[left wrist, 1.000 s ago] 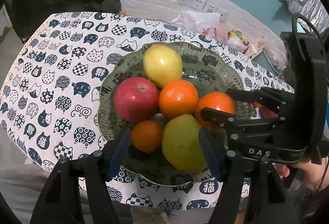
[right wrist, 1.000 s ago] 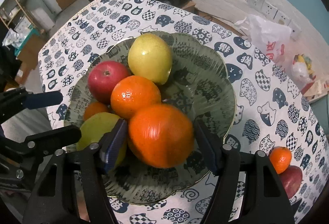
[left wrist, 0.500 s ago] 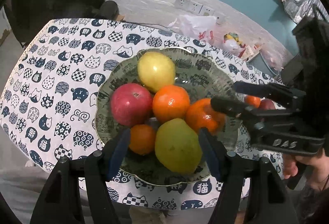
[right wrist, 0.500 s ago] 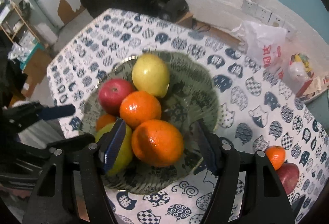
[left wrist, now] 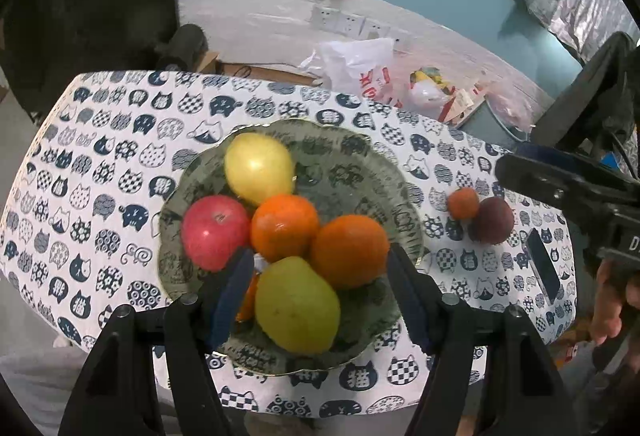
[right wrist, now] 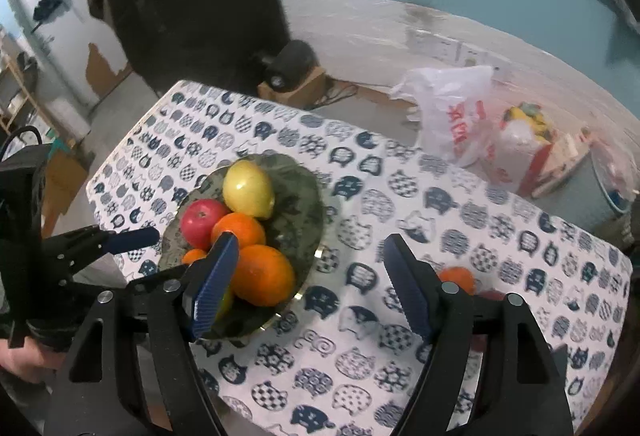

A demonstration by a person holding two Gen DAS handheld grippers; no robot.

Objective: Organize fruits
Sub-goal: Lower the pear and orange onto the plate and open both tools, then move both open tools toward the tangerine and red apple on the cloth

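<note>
A green patterned bowl on the cat-print tablecloth holds a yellow pear, a red apple, two oranges, a green pear and a half-hidden small orange. My left gripper hovers above the bowl's near side, its jaws opening a little and gripping nothing. My right gripper hangs over bare cloth just right of the bowl, jaws opening with nothing between them. The big orange lies in the bowl beside its left finger. A tangerine and a dark red fruit lie on the cloth at the right.
A black phone lies near the table's right edge. Plastic bags and a cardboard box sit on the floor behind the table. A person's hand holds the right gripper's handle.
Both grippers have risen away from the bowl. The right gripper's jaws have widened and swung right, and the big orange stays behind in the bowl. The loose fruits at the right have come into view.
</note>
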